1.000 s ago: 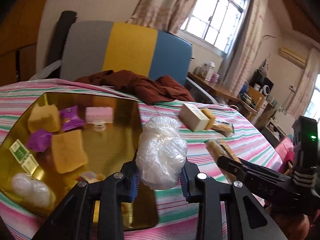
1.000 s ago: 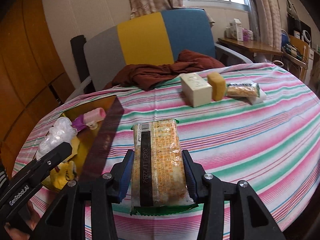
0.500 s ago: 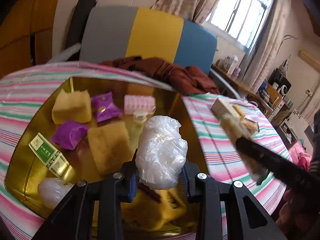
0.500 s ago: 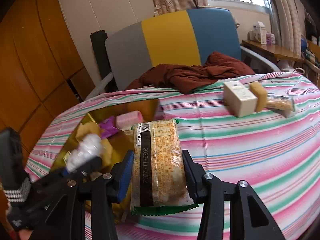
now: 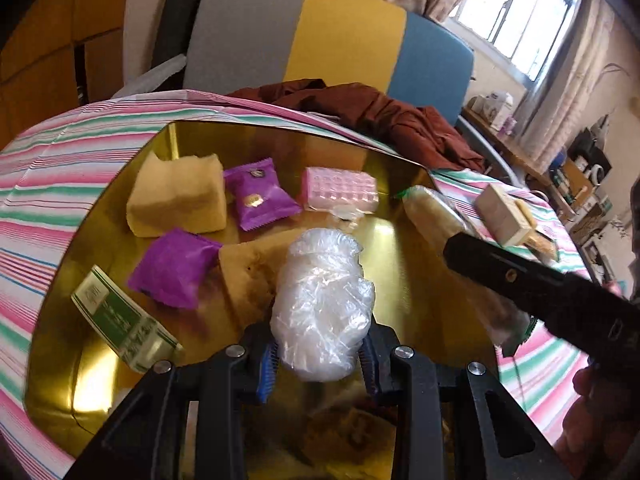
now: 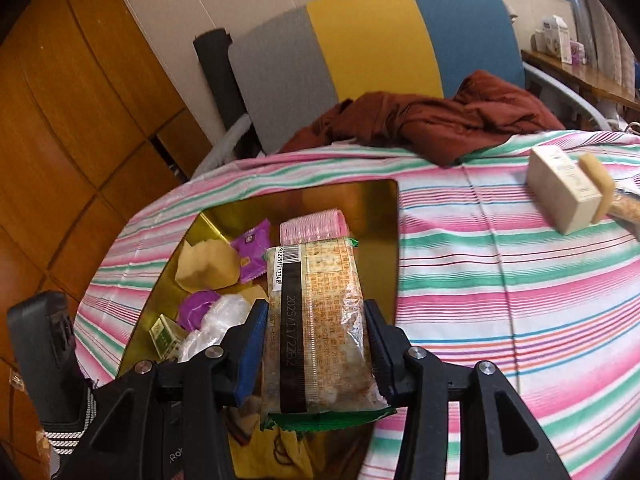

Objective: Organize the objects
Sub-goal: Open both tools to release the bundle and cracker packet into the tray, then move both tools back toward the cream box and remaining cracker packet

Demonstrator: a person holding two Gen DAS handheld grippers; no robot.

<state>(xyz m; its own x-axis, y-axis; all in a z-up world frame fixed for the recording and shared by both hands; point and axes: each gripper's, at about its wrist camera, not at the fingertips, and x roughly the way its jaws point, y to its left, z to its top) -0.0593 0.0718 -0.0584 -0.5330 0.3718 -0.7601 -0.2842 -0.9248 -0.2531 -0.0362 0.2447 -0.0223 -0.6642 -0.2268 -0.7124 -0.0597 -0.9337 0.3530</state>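
Right now the left gripper (image 5: 318, 354) is clamped on a crumpled wad of clear plastic (image 5: 322, 304), its blue-lined pads pressed into the wad's lower sides, and it holds the wad above the gold tray (image 5: 400, 280) that sits on the striped tablecloth (image 6: 500, 300). The right gripper (image 6: 316, 354) is closed around a long cracker packet (image 6: 316, 320) with a barcode and a printed date down its black strip; its jaws stand moderately apart because the packet fills the gap, and the packet hangs over the tray's right-hand half, in from the edge.

Lying in the tray, seen from the left wrist, are a yellow sponge block (image 5: 176, 196) at the far left, a purple foil sachet (image 5: 258, 194) just beside it, a pink wafer-like packet (image 5: 340, 190) further right, a second purple sachet (image 5: 174, 266) nearer the camera, and a green-and-white box (image 5: 120, 320) tilted against the near-left wall. A second yellowish piece (image 5: 248, 268) lies partly under the plastic wad; it is probably another sponge, though the wad hides too much to be sure.

Out on the cloth, well apart from the tray, a cream carton (image 6: 560, 196) stands touching a tan sponge slab (image 6: 598, 184), with another snack packet (image 6: 626, 204) just behind them at the frame's edge. A rust-brown cloth (image 6: 432, 120) is heaped at the table's far side against a grey, yellow and blue chair (image 6: 360, 40).
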